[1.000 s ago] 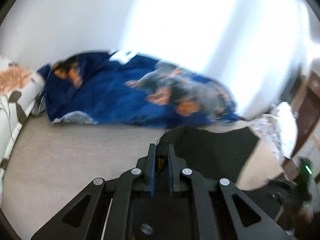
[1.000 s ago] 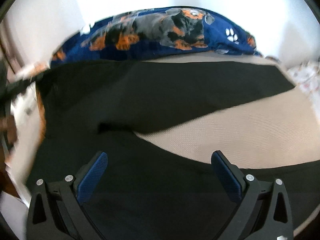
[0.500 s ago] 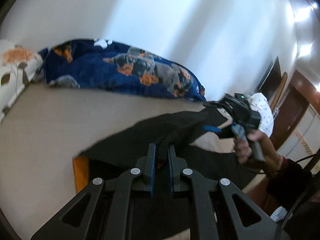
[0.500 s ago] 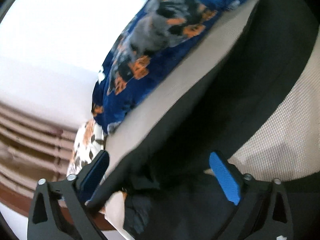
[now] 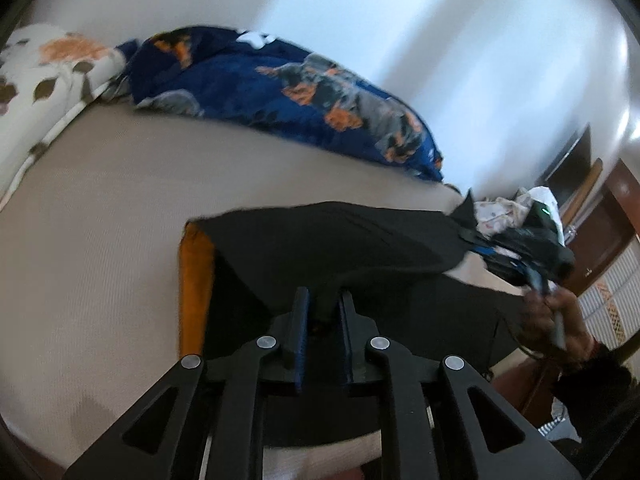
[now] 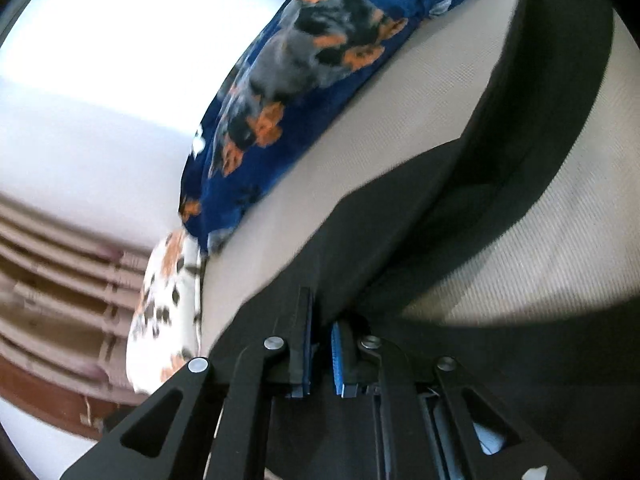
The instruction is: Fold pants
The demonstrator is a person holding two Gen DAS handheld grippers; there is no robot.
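The black pants (image 5: 344, 248) lie partly lifted over the beige bed, with an orange inner waistband (image 5: 194, 280) showing at their left end. My left gripper (image 5: 323, 304) is shut on a fold of the black fabric near the waist. My right gripper (image 6: 320, 320) is shut on the pants (image 6: 400, 240) too; it also shows in the left wrist view (image 5: 520, 252), holding the far leg end up at the right. A strip of fabric stretches taut between the two grippers.
A blue blanket with dog prints (image 5: 288, 96) lies along the wall at the back of the bed (image 5: 100, 208). A floral pillow (image 5: 48, 72) sits at the left. Patterned bedding (image 5: 504, 212) and dark wooden furniture (image 5: 600, 224) are at the right.
My right gripper was open half a second ago and has shut on the pants. The left gripper stayed shut on the fabric while the pants were pulled out and lifted.
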